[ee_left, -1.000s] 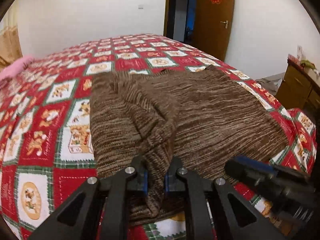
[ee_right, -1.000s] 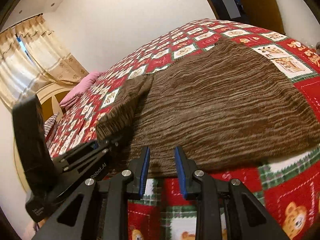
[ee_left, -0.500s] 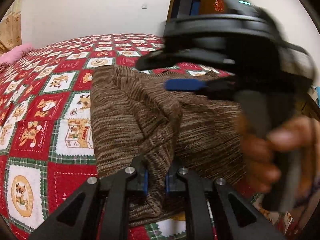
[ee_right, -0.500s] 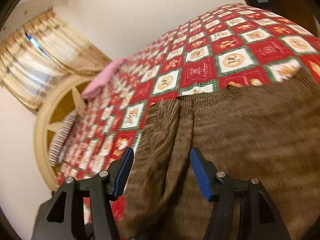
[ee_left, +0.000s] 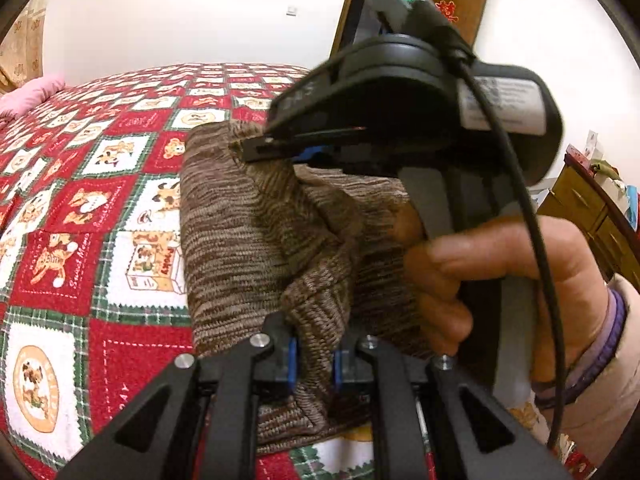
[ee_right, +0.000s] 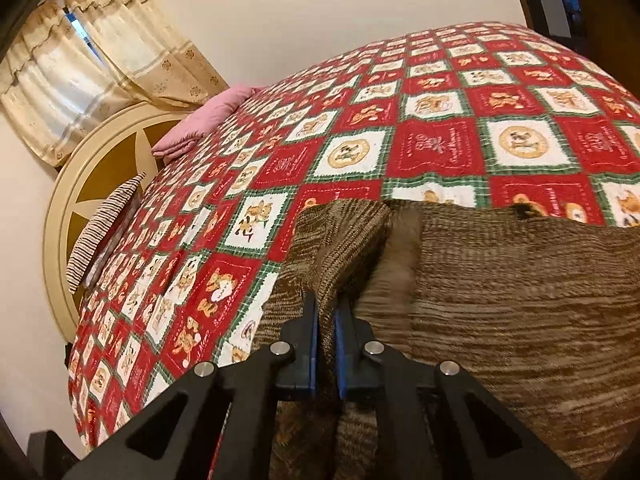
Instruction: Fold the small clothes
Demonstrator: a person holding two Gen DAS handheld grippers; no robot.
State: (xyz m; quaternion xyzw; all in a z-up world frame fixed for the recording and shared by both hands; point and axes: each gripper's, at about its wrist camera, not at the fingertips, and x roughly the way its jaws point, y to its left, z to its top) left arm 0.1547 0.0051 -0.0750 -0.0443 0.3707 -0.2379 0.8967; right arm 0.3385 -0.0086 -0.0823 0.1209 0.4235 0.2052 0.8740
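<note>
A brown striped knit sweater (ee_left: 240, 248) lies on the bed's red patchwork quilt (ee_left: 80, 208). My left gripper (ee_left: 314, 364) is shut on a raised fold of the sweater at its near edge. My right gripper (ee_right: 326, 340) is shut on a fold of the sweater (ee_right: 500, 300) near its far left corner. In the left wrist view the right gripper (ee_left: 280, 150), held by a hand, reaches over the sweater and hides its right half.
A pink pillow (ee_right: 200, 120) and a striped cushion (ee_right: 102, 228) lie by the round headboard (ee_right: 80, 168). Curtains (ee_right: 92, 64) hang behind it. A wooden dresser (ee_left: 592, 204) stands right of the bed, a brown door (ee_left: 456, 8) behind.
My right gripper moved from the sweater's near edge across to its far left corner, opened wide on the way, and closed on the fabric. My left gripper kept its hold.
</note>
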